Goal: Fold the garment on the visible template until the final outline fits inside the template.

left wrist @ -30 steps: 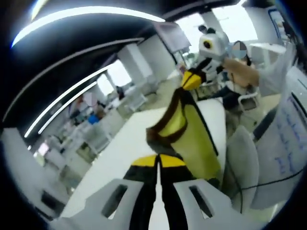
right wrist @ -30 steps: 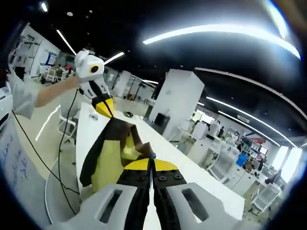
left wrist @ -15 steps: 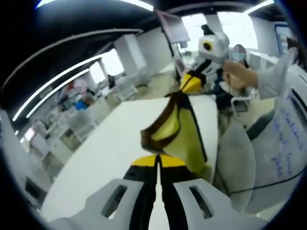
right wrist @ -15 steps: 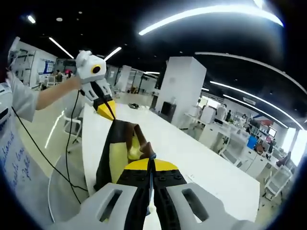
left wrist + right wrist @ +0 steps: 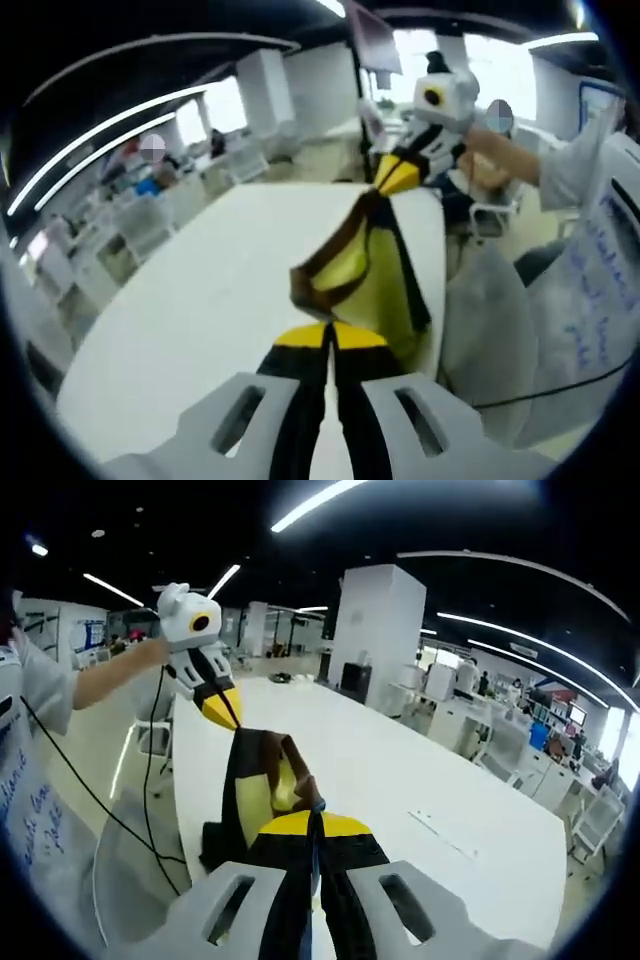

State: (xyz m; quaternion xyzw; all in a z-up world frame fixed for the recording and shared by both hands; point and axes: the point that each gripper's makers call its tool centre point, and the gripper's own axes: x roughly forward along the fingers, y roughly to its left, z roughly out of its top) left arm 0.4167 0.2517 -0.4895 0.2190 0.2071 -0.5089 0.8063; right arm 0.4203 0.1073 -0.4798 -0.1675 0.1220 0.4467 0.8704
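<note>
Open office: white table (image 5: pixel 420 780), desks, ceiling strip lights.

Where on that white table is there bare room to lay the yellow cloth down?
The table is bare across most of its top, from the hanging garment out to its far edges, bar a small mark. It is crowded along the near edge, where both grippers hold the garment up beside a chair.
</note>
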